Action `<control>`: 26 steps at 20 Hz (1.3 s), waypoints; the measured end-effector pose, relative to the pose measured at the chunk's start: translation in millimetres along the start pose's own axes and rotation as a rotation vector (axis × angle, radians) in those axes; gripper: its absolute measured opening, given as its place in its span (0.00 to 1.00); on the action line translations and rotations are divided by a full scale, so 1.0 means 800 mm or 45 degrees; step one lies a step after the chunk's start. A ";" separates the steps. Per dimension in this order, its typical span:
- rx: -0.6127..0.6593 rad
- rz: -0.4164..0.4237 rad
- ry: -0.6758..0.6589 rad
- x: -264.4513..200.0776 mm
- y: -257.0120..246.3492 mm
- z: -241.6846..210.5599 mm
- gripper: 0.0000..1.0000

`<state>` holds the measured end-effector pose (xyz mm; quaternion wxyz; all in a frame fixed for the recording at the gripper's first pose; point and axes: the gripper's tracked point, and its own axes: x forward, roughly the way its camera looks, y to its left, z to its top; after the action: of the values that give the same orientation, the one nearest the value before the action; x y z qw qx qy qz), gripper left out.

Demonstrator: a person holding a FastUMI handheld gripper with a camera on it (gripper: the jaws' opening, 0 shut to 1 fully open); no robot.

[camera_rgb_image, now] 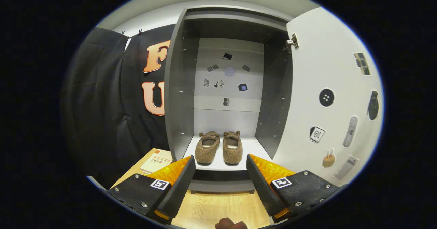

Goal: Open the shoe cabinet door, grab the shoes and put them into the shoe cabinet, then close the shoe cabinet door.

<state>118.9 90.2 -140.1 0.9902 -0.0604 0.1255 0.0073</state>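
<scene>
The grey shoe cabinet [179, 95] stands ahead with its white door [307, 95] swung open to the right. A pair of brown fuzzy slippers [219, 147] sits side by side on the cabinet's white bottom shelf [254, 147], heels toward me. My gripper [221, 174] hovers just in front of the shelf edge, above the wooden floor. Its fingers are spread wide apart with nothing between them. The slippers lie just beyond the fingertips, centred in the gap.
The open door carries several stickers, and its hinge [291, 43] shows at the top. A book [157, 160] lies on the wooden surface [218, 210] left of the cabinet. Black cloth wall [109, 102] hangs at the left. Part of a hand [230, 224] shows below the fingers.
</scene>
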 end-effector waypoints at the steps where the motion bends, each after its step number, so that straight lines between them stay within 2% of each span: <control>1: 0.004 0.010 -0.006 -0.013 -0.001 -0.001 0.93; 7: -0.035 0.043 -0.046 -0.102 -0.045 -0.007 0.94; 13: 0.080 0.149 -0.057 -0.181 -0.096 -0.022 0.94; 16: 0.126 0.155 -0.075 -0.220 -0.144 -0.033 0.94; 22: 0.182 -0.004 -0.110 -0.246 -0.276 -0.051 0.94; 26: 0.216 -0.112 -0.112 -0.228 -0.347 -0.066 0.93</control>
<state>-62.4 -191.3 -112.3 0.9957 0.0186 0.0792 -0.0441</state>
